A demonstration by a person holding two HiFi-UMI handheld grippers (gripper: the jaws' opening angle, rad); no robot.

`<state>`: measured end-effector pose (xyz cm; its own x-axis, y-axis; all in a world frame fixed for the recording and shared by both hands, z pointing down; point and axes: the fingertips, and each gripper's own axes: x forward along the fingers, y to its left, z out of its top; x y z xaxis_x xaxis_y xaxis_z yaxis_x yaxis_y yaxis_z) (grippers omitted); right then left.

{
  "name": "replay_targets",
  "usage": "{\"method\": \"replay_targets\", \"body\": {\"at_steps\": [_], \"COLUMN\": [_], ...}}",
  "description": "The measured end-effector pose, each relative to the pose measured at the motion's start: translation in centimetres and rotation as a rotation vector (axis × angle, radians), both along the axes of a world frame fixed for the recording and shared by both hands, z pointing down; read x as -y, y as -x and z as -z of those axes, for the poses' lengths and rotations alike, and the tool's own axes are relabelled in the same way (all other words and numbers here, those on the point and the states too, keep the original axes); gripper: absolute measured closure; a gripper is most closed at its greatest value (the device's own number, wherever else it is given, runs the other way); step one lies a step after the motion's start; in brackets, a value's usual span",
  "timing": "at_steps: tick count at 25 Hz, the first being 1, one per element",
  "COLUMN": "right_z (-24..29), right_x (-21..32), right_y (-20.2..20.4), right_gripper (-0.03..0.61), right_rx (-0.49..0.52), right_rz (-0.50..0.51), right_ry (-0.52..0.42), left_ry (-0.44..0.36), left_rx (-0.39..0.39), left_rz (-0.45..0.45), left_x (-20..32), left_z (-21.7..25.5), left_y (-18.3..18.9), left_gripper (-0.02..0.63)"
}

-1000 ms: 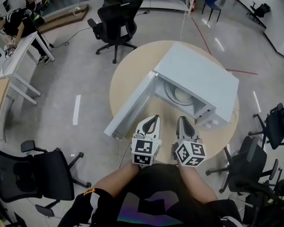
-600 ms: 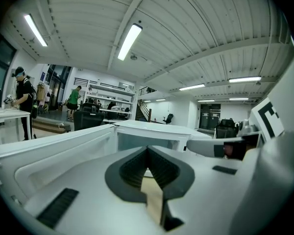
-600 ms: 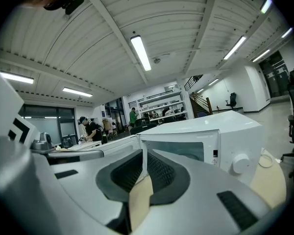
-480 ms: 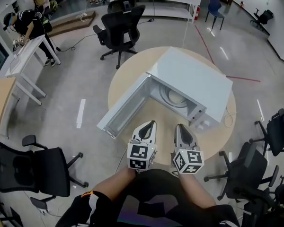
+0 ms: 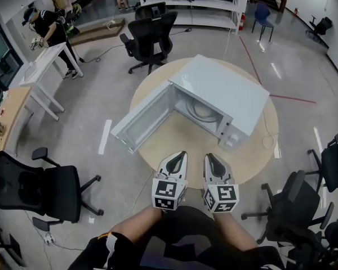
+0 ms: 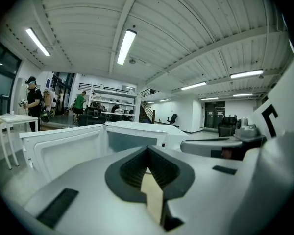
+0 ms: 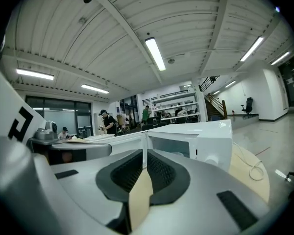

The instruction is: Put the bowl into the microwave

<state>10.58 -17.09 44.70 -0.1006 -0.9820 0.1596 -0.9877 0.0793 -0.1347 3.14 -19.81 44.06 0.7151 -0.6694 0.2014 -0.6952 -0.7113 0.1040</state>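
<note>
Both grippers are low at the near edge of the round table (image 5: 177, 142), side by side and well short of the microwave (image 5: 231, 97). The left gripper (image 5: 182, 154) has its jaws pressed together with nothing between the pads, and its own view shows the same (image 6: 147, 151). The right gripper (image 5: 208, 156) is likewise closed and empty (image 7: 145, 153). There is no bowl on the tabletop or in either gripper. The only candidate is a pale round shape (image 5: 206, 112) on the cavity floor, and I cannot tell whether it is the bowl or just the turntable. The cavity mouth lies ahead of me, facing back towards the grippers and a little left. The door (image 5: 142, 118) is swung wide, running out ahead-left beyond the left gripper. The right gripper sits most nearly in line with the opening, so I judge it has the straighter reach in, while the left would have to pass along the door's inner face. If that round shape is the bowl, the placing looks done and the door is what remains.
</note>
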Motion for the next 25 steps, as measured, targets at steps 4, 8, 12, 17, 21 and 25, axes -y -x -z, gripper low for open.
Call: {"method": "replay_targets", "body": {"at_steps": [4, 8, 12, 17, 21, 25], "right_z": [0.3, 0.7, 0.8, 0.7, 0.8, 1.0], "right_x": [-3.4, -7.1, -10.5, -13.3, -15.0, -16.2], "right_y": [-0.2, -0.3, -0.6, -0.4, 0.3, 0.9], "right_gripper": [0.536, 0.535, 0.537, 0.537, 0.536, 0.537], "right_rx": [-0.003, -0.021, -0.030, -0.007, 0.007, 0.002], "right_rz": [0.042, 0.086, 0.118, 0.150, 0.182, 0.194], "right_ry": [-0.009, -0.012, -0.002, 0.006, 0.005, 0.007], "left_ry": [-0.018, -0.027, -0.026, -0.027, -0.041, -0.045], "left_rx": [0.001, -0.008, -0.015, -0.020, -0.013, -0.007], "left_rz": [0.043, 0.088, 0.123, 0.161, 0.190, 0.198], "left_x": [-3.8, -7.6, -11.1, -14.2, -16.2, -17.7], "left_z": [0.6, 1.1, 1.3, 1.7, 2.2, 2.5], "left_y": [0.0, -0.1, -0.1, 0.6, 1.3, 1.8], "left_gripper": [0.568, 0.568, 0.568, 0.568, 0.568, 0.568]}}
